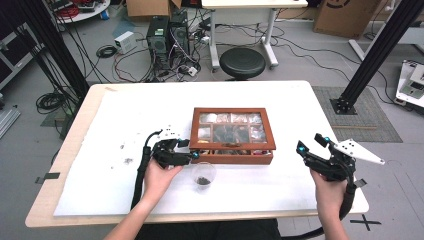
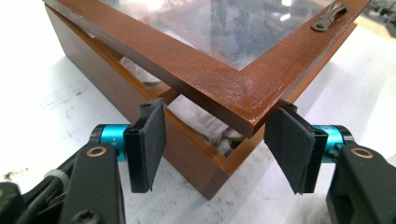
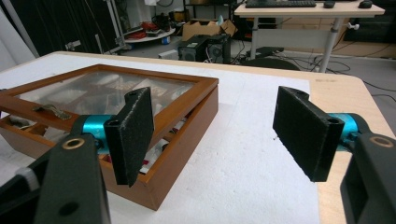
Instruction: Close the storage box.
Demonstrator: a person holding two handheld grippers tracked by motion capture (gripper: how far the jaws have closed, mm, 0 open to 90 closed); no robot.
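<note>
A brown wooden box with a glass lid sits mid-table, several compartments holding small items. The lid stands slightly ajar above the box body, showing white packets inside. My left gripper is at the box's front left corner, open, its jaws on either side of the lid's corner. My right gripper hovers to the right of the box, open and holding nothing. In the right gripper view the box lies left of the jaws, and the lid's metal handle shows.
A clear plastic cup with dark bits inside stands just in front of the box, beside the left hand. A white foam sheet covers the table. Dark crumbs lie at the left. A black stool stands beyond the far edge.
</note>
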